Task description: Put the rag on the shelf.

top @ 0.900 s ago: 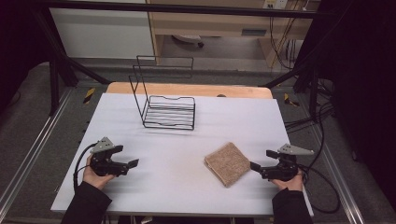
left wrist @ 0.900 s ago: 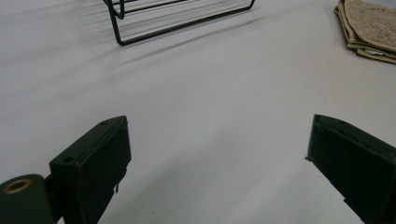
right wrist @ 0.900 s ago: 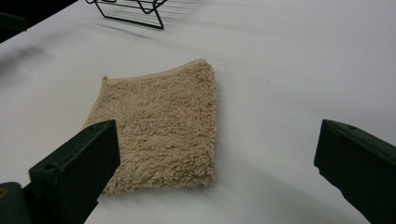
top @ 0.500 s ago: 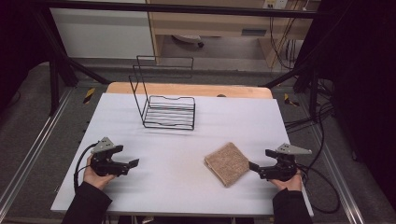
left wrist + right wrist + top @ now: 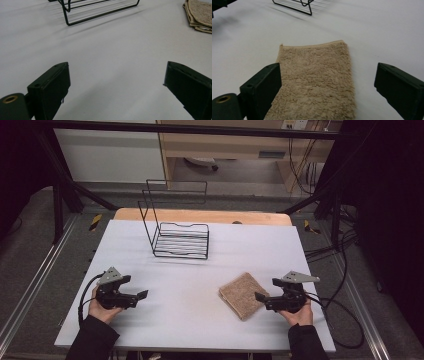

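while the folded towel (image 5: 244,295) lies flat on the white tabletop (image 5: 190,320), well in front of the wire rack (image 5: 180,239) and to the right of it, the right claw (image 5: 260,298) rests just beside the towel's right edge with its jaws spread wide and nothing between them. in the right gripper view the towel (image 5: 317,82) lies straight ahead of this claw (image 5: 327,87), between the lines of the two jaws and a little nearer to the left one, but the jaws do not touch it.

the towel looks soft, light and limp, made of beige terry cloth in several layers. i judge it will bend and sag when lifted, and the folds may fall open, so it is better to pinch through all layers at the near edge or at a corner, where the hem is firmer.

the left claw (image 5: 138,296) is well apart from the towel, on the left of it, also spread and empty; in the left gripper view the towel (image 5: 200,15) shows far at the upper right.
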Motion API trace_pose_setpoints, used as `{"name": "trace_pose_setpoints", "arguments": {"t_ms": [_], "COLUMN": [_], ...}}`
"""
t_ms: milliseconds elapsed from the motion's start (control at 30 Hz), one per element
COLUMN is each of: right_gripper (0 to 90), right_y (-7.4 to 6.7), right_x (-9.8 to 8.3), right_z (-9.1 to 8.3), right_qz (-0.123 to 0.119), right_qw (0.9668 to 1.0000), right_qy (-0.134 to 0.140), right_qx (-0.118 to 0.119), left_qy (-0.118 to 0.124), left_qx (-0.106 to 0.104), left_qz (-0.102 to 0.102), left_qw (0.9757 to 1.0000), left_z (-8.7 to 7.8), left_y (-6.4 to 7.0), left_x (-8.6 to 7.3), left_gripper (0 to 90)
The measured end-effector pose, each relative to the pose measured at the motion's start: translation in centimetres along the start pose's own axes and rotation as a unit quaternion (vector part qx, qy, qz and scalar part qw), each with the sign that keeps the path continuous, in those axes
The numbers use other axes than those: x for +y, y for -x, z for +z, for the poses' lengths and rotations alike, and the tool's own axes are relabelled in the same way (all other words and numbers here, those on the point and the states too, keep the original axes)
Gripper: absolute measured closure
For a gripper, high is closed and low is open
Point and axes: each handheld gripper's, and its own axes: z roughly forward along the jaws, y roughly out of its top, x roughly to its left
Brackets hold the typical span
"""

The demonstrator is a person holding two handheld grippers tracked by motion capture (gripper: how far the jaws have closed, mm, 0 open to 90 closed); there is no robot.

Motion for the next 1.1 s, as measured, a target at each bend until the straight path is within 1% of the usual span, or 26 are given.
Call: {"name": "trace_pose_setpoints", "arguments": {"t_ms": [133,200,233,267,300,433,500,567,633,667,700,733,800,833,867,900,933,967,1033,1100], "right_gripper": [13.2,15.8,15.8,18.9,21.4,27.7,31.3,34.8,38.7,40.1,40.1,42.2,44.8,44.8,47.1,47.1,49.3,50.5,52.8,55.7], "right_y": [-1.1,-1.7,-1.7,-2.4,-2.7,-4.0,-4.7,-5.2,-5.7,-6.0,-6.0,-6.5,-6.9,-6.9,-7.2,-7.2,-7.3,-7.3,-7.4,-7.5], "right_x": [0.5,0.7,0.7,1.0,1.1,1.5,1.7,2.0,2.2,2.3,2.3,2.4,2.4,2.4,2.4,2.4,2.3,2.2,2.1,1.9], "right_z": [0.8,1.4,1.4,2.0,2.3,3.9,4.7,5.5,6.2,6.6,6.6,7.4,8.2,8.2,9.0,9.0,9.7,10.0,10.4,10.5], "right_qz": [-0.014,-0.015,-0.015,-0.019,-0.019,-0.032,-0.046,-0.051,-0.055,-0.055,-0.055,-0.059,-0.064,-0.064,-0.075,-0.075,-0.072,-0.076,-0.084,-0.097], "right_qw": [0.9998,0.9997,0.9997,0.9995,0.9994,0.9985,0.9977,0.9971,0.9966,0.9964,0.9964,0.9956,0.9946,0.9946,0.9933,0.9933,0.9925,0.9919,0.9906,0.9894], "right_qy": [-0.005,-0.008,-0.008,-0.014,-0.017,-0.03,-0.036,-0.046,-0.05,-0.054,-0.054,-0.064,-0.074,-0.074,-0.084,-0.084,-0.096,-0.101,-0.108,-0.108], "right_qx": [0.009,0.016,0.016,0.02,0.024,0.034,0.035,0.034,0.037,0.036,0.036,0.036,0.035,0.035,0.028,0.028,0.021,0.016,0.007,0.0], "left_qy": [0.0,0.0,0.0,-0.001,-0.001,-0.002,-0.002,-0.004,-0.004,-0.005,-0.005,-0.005,-0.006,-0.006,-0.006,-0.006,-0.006,-0.006,-0.005,-0.006], "left_qx": [0.001,0.002,0.002,0.002,0.002,0.003,0.003,0.003,0.003,0.003,0.003,0.004,0.004,0.004,0.005,0.005,0.005,0.005,0.005,0.005], "left_qz": [0.004,0.004,0.004,0.004,0.004,0.003,0.004,0.005,0.005,0.005,0.005,0.006,0.007,0.006,0.006,0.006,0.006,0.007,0.007,0.007], "left_qw": [1.0,1.0,1.0,1.0,1.0,1.0,1.0,1.0,1.0,1.0,1.0,1.0,1.0,1.0,1.0,1.0,0.9999,0.9999,0.9999,0.9999], "left_z": [0.0,0.0,0.0,0.0,0.0,0.0,0.0,0.1,0.1,0.1,0.1,0.1,0.1,0.1,0.1,0.1,0.0,0.0,0.1,0.1], "left_y": [0.1,0.2,0.2,0.2,0.2,0.2,0.2,0.2,0.3,0.3,0.3,0.3,0.3,0.3,0.2,0.2,0.2,0.2,0.3,0.3], "left_x": [0.1,0.1,0.1,0.0,0.0,0.1,0.1,0.0,0.0,0.0,0.0,0.0,0.0,0.0,0.0,0.0,0.0,0.0,0.1,0.0], "left_gripper": [6.1,6.1,6.1,6.2,6.2,6.5,6.7,6.8,6.9,7.0,7.2,7.2,7.3,7.3,7.5,7.6,7.6,7.6,7.7,7.8]}}
